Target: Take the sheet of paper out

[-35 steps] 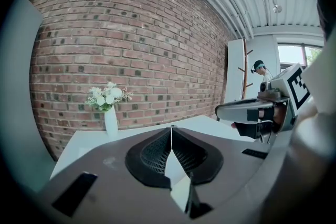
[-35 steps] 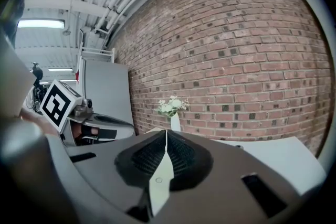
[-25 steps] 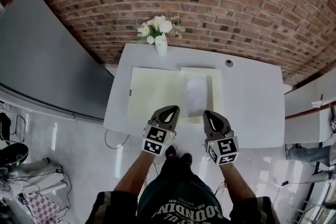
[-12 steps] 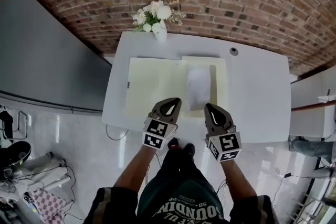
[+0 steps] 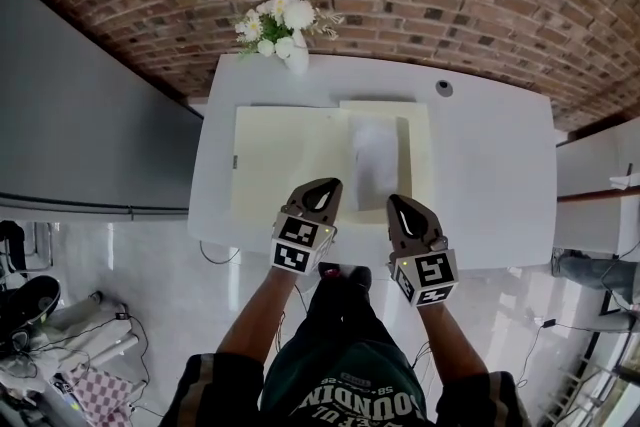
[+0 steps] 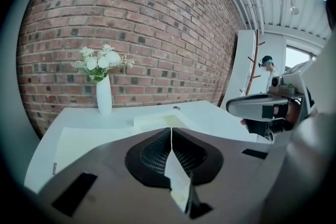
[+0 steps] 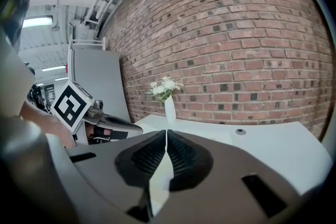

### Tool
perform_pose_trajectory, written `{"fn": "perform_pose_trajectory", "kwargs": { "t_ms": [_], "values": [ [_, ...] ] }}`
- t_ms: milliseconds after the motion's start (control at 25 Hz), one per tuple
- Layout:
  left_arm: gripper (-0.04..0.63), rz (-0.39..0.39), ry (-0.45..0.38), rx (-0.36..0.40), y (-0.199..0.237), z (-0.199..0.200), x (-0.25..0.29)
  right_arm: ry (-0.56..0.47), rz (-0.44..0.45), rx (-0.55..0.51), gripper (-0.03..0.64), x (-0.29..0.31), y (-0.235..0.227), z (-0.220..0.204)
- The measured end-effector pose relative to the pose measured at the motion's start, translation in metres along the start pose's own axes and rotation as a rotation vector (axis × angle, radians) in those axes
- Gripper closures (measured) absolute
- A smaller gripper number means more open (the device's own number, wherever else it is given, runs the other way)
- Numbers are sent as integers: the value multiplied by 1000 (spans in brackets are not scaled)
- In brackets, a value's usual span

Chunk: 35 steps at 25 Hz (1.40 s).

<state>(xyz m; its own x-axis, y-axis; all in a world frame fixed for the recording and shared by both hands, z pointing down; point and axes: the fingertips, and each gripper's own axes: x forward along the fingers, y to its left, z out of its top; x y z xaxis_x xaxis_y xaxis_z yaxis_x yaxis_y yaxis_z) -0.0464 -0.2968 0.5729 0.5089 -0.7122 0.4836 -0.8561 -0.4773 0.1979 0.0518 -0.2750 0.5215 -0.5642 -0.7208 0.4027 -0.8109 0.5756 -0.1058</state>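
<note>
A pale yellow folder (image 5: 285,165) lies open on the white table (image 5: 490,175). A white sheet of paper (image 5: 376,160) rests on its right half. My left gripper (image 5: 322,187) hovers over the folder's near edge, shut with nothing in it; its jaws meet in a thin line (image 6: 171,131). My right gripper (image 5: 398,202) is beside it, just in front of the sheet's near end, also shut and empty (image 7: 166,132). Neither touches the paper. Each gripper view shows the other gripper alongside: right gripper (image 6: 257,105), left gripper (image 7: 113,126).
A white vase of flowers (image 5: 290,40) stands at the table's far edge against the brick wall. A round cable hole (image 5: 443,88) sits at the far right of the table. A grey panel (image 5: 80,115) runs along the left.
Both grippers have sunk a little toward the table's near edge, jaws staying shut. The folder and the sheet have not moved.
</note>
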Motion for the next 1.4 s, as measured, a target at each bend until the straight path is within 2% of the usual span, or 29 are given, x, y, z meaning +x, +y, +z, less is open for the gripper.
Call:
{"fn": "perform_pose_trajectory", "kwargs": {
  "t_ms": [400,600,640,720,920,1120,1400],
  "values": [
    [580,-70,42,-62,13,-11,41,29,-22,32,547,17,-16,-8],
    [579,-59,58,-101,27,-15,57,52,-28,41,546,22,-23,-15],
    [572,-62,63,-108,28,-16,59,61,-29,44,546,22,-24,-18],
    [518,-73,81,-120,28,-19,64,72,-31,50,546,23,-27,-22],
    [482,-96,125,-150,29,-28,75,83,-36,60,546,24,-30,-28],
    [465,-119,176,-160,29,-37,86,120,-28,76,546,22,-29,-39],
    [460,-138,242,-222,31,-52,101,94,-40,74,546,25,-32,-38]
  ]
}}
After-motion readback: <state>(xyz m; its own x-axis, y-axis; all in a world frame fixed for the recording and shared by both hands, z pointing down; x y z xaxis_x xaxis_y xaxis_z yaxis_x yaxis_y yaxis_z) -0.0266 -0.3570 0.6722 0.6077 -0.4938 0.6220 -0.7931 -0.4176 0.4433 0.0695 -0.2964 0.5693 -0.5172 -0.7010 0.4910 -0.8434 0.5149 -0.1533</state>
